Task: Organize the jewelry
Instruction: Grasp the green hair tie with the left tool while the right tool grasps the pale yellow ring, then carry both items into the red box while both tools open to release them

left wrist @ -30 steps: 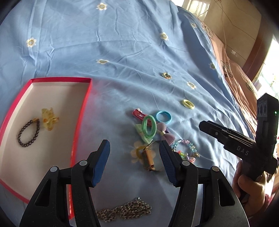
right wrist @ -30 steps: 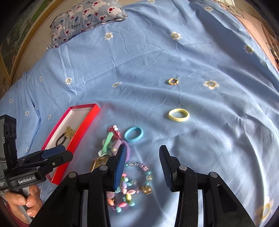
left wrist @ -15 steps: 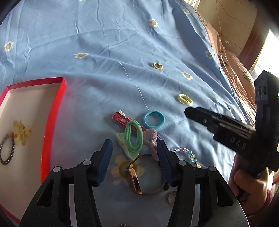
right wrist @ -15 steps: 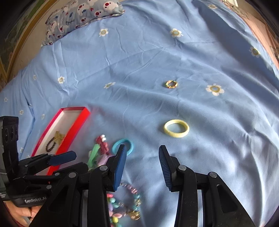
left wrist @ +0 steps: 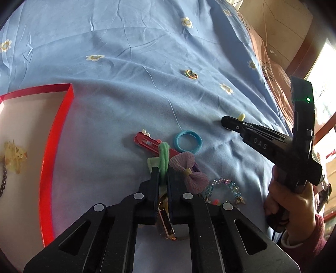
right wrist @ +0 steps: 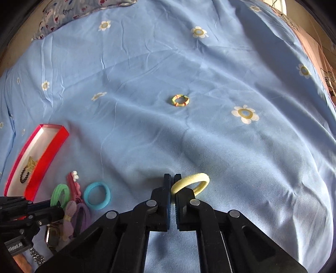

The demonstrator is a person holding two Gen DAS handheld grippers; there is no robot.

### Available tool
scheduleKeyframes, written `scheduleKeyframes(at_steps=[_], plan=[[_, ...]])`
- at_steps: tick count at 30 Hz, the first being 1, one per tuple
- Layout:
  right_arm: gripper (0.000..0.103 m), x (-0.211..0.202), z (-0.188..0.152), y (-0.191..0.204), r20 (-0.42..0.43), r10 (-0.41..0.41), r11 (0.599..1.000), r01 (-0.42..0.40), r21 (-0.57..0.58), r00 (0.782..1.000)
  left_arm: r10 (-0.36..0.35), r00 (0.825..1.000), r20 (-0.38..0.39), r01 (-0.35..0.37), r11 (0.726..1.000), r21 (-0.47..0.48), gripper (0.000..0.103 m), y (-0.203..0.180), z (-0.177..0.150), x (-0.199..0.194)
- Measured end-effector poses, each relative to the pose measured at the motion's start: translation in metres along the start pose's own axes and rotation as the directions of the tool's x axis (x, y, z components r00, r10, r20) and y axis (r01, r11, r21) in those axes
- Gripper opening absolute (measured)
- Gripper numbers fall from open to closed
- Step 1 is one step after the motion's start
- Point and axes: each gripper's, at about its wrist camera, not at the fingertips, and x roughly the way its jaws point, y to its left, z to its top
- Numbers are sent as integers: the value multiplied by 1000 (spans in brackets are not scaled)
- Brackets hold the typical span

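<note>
My left gripper [left wrist: 162, 171] is shut on a green hair tie [left wrist: 163, 158] in a pile on the blue bedsheet, beside a red hair clip [left wrist: 147, 143], a blue hair tie [left wrist: 188, 141], a purple bow [left wrist: 190, 173] and a beaded bracelet [left wrist: 223, 190]. My right gripper [right wrist: 172, 180] is shut on the near edge of a yellow hair tie [right wrist: 192, 182]. A red-rimmed box [left wrist: 55, 134] at the left holds a yellow clip [left wrist: 14, 157] and a dark bead bracelet [left wrist: 3, 180]. The box also shows in the right wrist view [right wrist: 45, 157].
A small multicoloured ring [right wrist: 180, 100] lies further up the sheet, also seen in the left wrist view [left wrist: 191, 74]. A gold watch [left wrist: 166, 224] lies under my left gripper. A patterned pillow [right wrist: 69, 12] lies at the far edge. A brown headboard [left wrist: 279, 25] stands at the right.
Both grippers moved forward and down and closed: the left on the green hair tie, the right on the yellow hair tie. Both were open before.
</note>
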Motion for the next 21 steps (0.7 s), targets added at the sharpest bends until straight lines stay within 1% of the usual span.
scheduleKeyframes(at_steps=[2, 7, 13, 16, 21], plan=[[2, -8, -1, 0, 15, 19, 1000, -20, 9, 1000, -5, 1000, 9, 5, 1000, -13, 5, 3, -1, -4], [2, -27, -4, 12, 31, 107, 994, -107, 18, 994, -7, 999, 33, 8, 999, -34, 5, 10, -6, -20], [2, -37, -15, 37, 11, 199, 980, -199, 28, 980, -10, 998, 69, 15, 997, -71, 5, 25, -13, -43], [2, -41, -20, 50, 1, 232, 972, -232, 24, 973, -14, 996, 84, 22, 995, -96, 5, 34, -17, -54], [2, -48, -25, 73, -9, 276, 961, -276, 5, 961, 9, 994, 106, 4, 992, -123, 5, 48, -27, -70]])
